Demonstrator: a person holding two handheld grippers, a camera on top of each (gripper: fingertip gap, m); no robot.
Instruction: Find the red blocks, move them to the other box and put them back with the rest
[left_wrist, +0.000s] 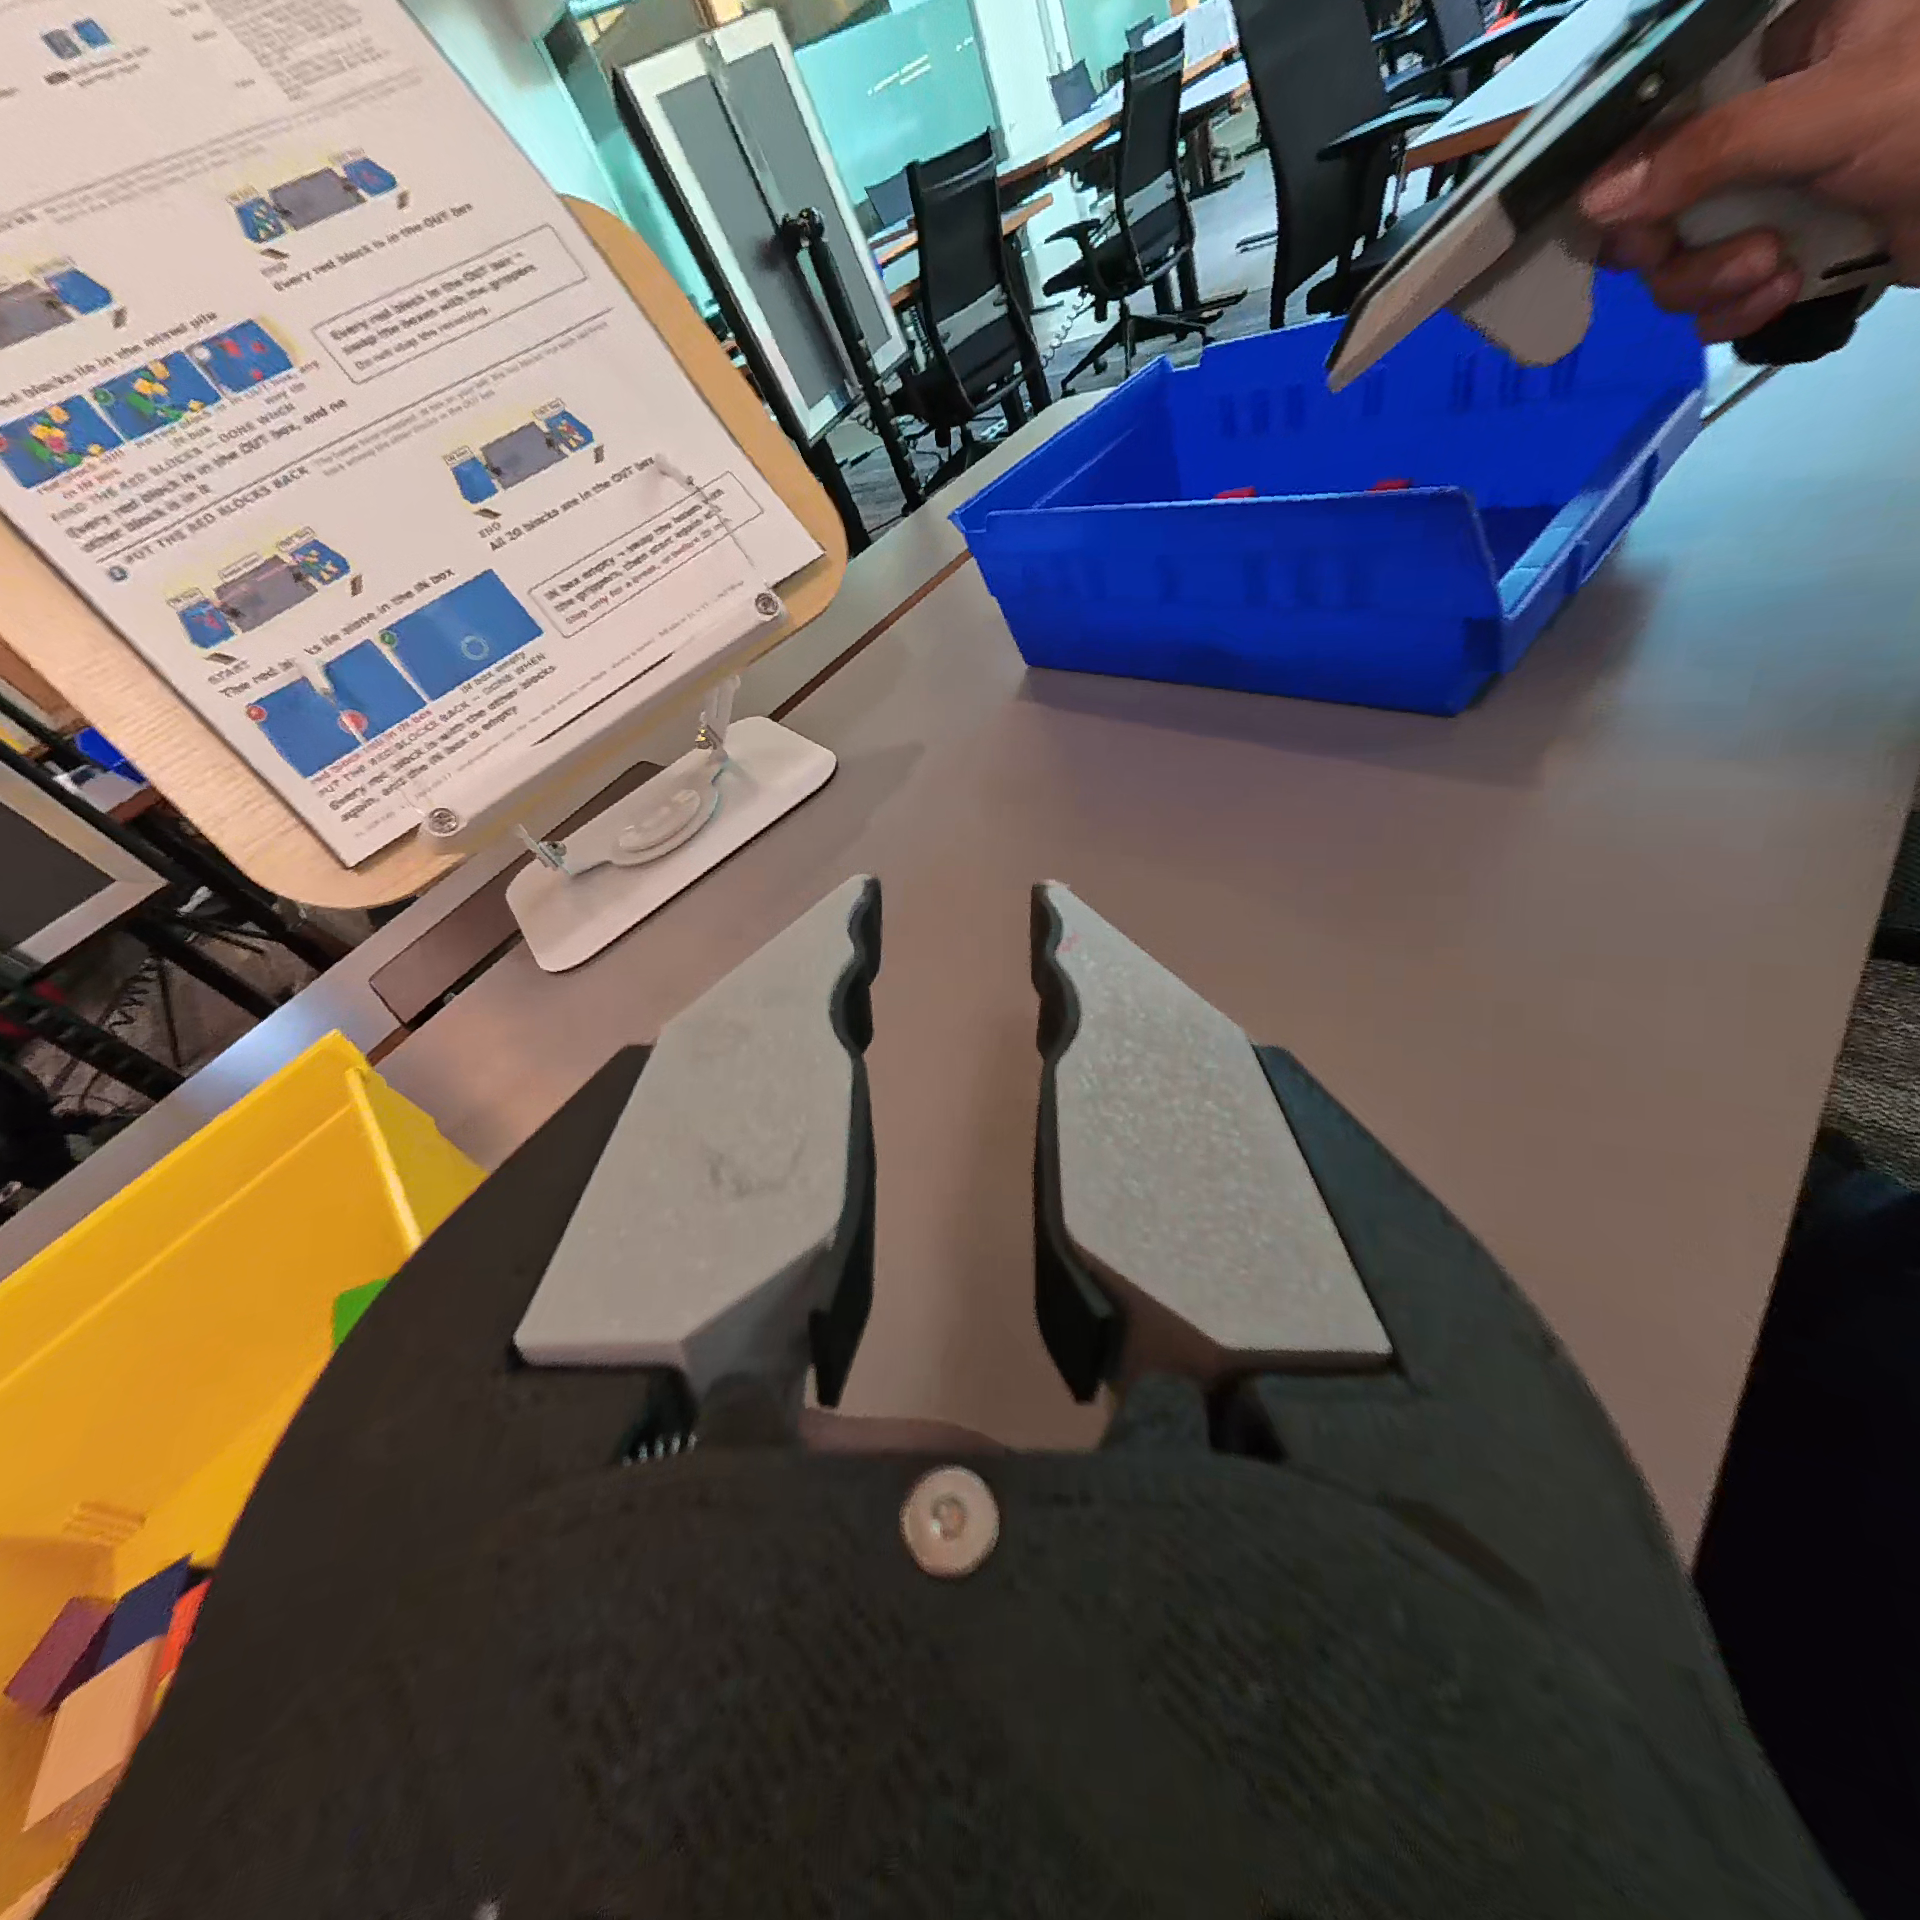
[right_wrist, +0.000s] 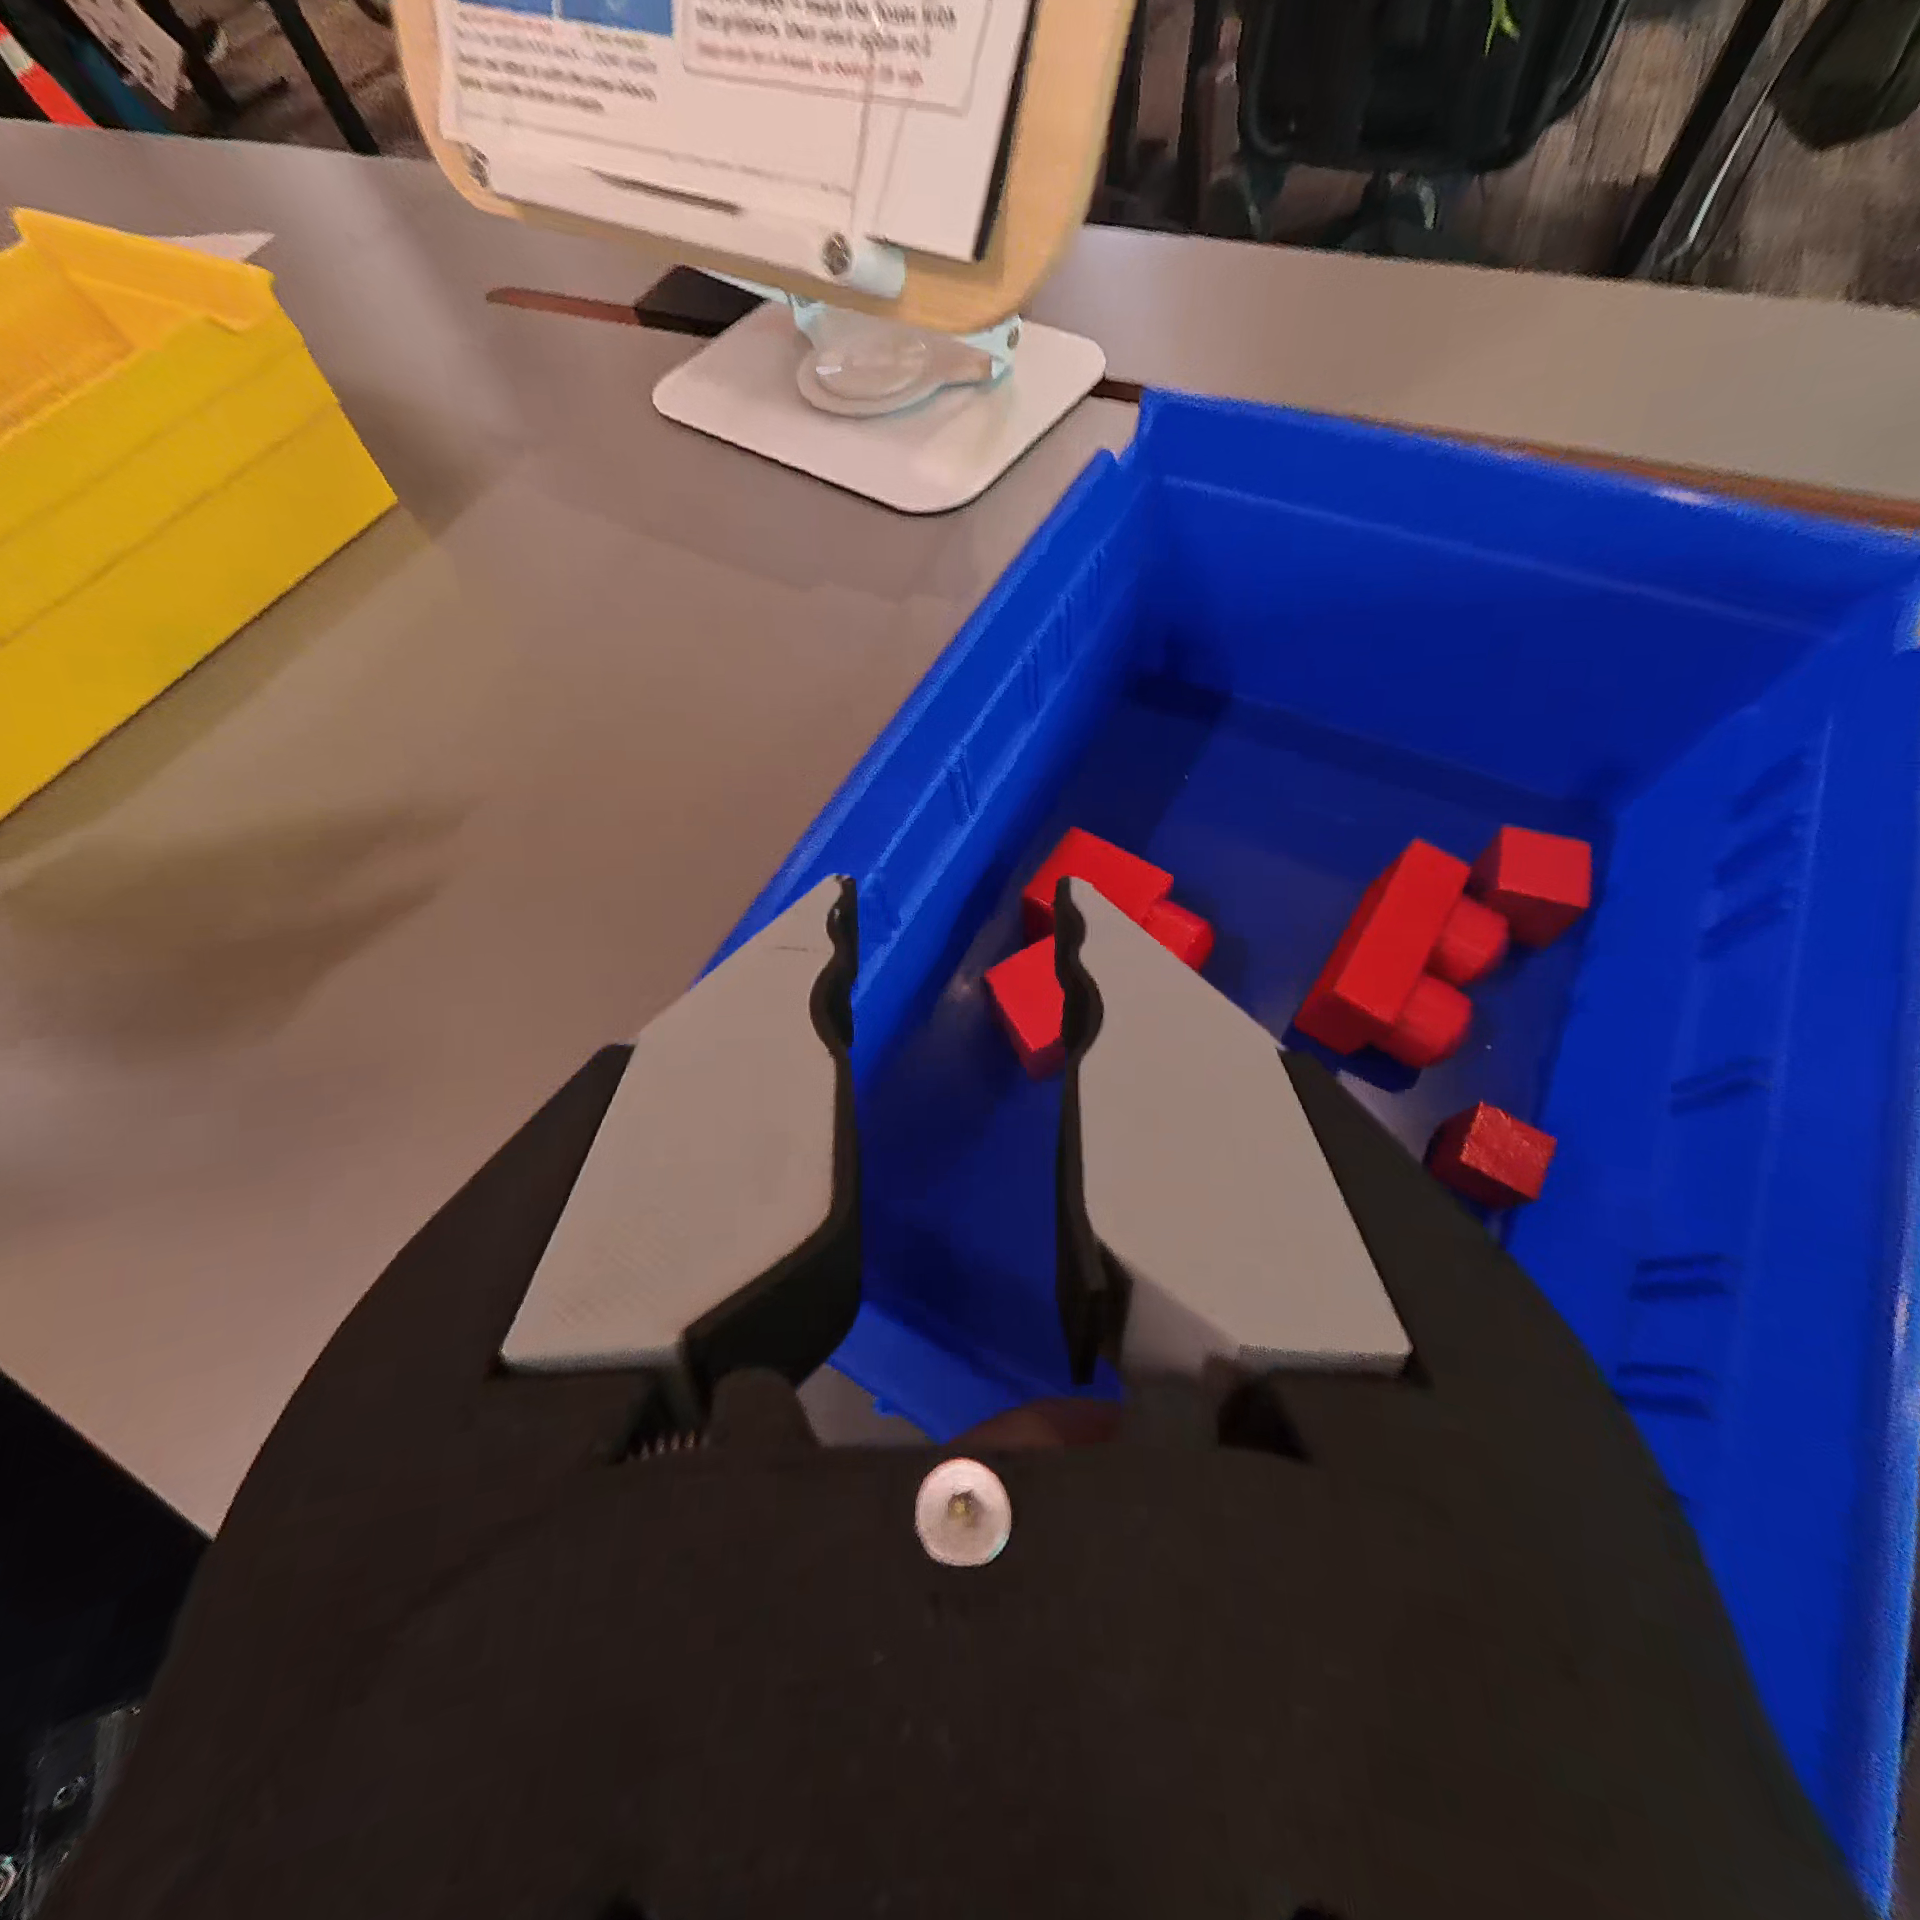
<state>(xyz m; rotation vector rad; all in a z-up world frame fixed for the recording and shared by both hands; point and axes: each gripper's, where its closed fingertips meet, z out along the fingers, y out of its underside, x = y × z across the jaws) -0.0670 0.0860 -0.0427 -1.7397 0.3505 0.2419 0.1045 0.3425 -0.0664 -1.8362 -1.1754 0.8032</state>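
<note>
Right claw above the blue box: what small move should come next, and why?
Probably lower the right claw onto the nearest red block and close on it. The claw is open and empty over the blue box, which holds only red blocks, while mixed colours show in the yellow box near the left claw, so the reds seem due to go back.

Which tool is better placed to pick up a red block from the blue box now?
The right tool. It is open and hangs over the blue box, its tips near the red blocks. The left tool, also open, is over bare table beside the yellow box, far from them.
</note>
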